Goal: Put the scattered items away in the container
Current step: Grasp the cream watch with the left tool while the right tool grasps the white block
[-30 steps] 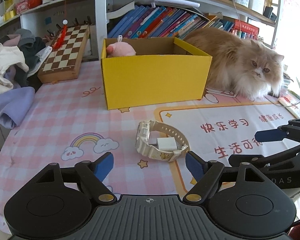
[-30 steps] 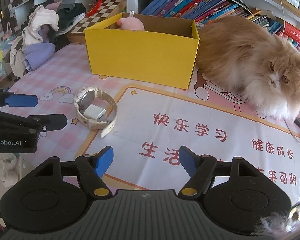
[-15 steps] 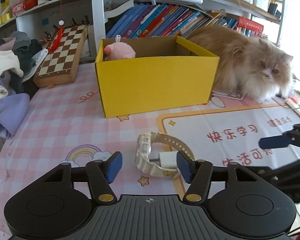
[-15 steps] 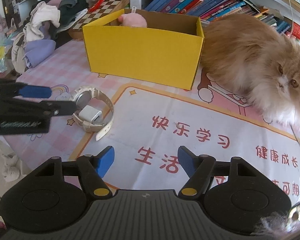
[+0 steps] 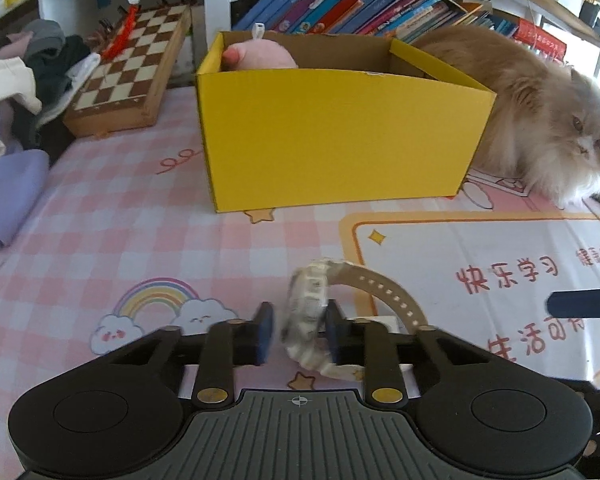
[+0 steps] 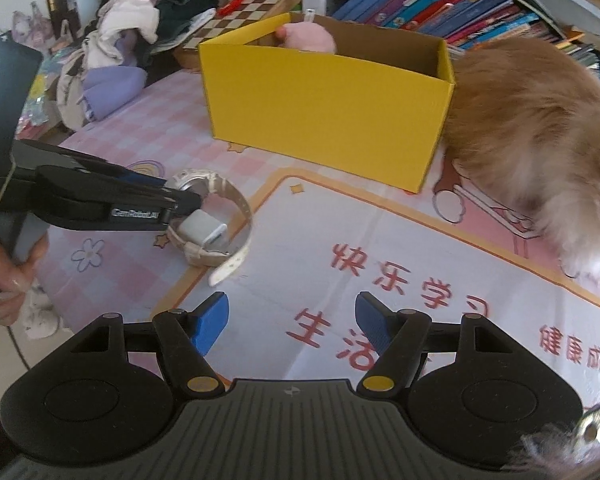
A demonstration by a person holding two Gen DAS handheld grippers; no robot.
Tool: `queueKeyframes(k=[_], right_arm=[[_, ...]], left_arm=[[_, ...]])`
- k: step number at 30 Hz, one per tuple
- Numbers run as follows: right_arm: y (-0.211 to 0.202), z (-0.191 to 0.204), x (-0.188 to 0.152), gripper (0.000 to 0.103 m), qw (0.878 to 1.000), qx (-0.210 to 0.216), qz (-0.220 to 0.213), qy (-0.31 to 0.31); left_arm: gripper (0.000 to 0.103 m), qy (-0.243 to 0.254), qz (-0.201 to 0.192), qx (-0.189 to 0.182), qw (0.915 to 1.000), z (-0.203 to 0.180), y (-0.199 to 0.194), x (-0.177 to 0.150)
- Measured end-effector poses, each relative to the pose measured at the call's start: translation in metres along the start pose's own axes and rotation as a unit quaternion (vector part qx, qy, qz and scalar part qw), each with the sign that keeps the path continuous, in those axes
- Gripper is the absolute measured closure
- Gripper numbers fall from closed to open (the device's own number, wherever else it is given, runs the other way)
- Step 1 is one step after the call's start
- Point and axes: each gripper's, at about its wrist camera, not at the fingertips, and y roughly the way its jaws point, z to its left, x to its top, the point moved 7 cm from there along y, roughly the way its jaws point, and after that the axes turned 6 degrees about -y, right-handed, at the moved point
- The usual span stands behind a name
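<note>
A cream wristwatch (image 5: 306,316) with a white charger block (image 6: 202,226) inside its strap lies on the pink checked tablecloth. My left gripper (image 5: 298,334) has closed its blue pads around the watch case, which looks blurred; it shows from the side in the right wrist view (image 6: 172,200). The yellow cardboard box (image 5: 340,136) stands behind, with a pink plush toy (image 5: 260,56) in its back left corner. My right gripper (image 6: 290,326) is open and empty above the printed mat, right of the watch.
A fluffy orange cat (image 5: 540,112) lies against the box's right side. A wooden chessboard (image 5: 128,72) and a pile of clothes (image 5: 12,92) sit at the left. A bookshelf (image 5: 360,4) runs behind. The printed mat (image 6: 420,280) covers the right half.
My left gripper moved forward over the watch and closed its pads around the watch case. The right gripper drifted slightly, staying open.
</note>
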Motion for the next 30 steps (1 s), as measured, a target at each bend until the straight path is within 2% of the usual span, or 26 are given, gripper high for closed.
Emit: queueKeyframes(k=[3, 10, 20, 30], right_arm=[[0.005, 0.004, 0.004, 0.034, 1.000, 0.014, 0.001, -0.010], [0.017, 0.017, 0.017, 0.034, 0.998, 0.045, 0.004, -0.034], [0.045, 0.041, 0.039, 0.043, 0.993, 0.090, 0.012, -0.071], [0.071, 0.054, 0.052, 0.053, 0.990, 0.101, 0.030, -0.099]], left_arm=[[0.087, -0.016, 0.000, -0.009, 0.9998, 0.004, -0.004, 0.001], [0.087, -0.072, -0.021, -0.017, 0.9970, 0.022, -0.029, 0.005], [0.087, -0.111, -0.031, 0.026, 0.9930, 0.054, -0.051, -0.001], [0.087, -0.131, -0.031, 0.053, 0.9894, 0.073, -0.057, -0.005]])
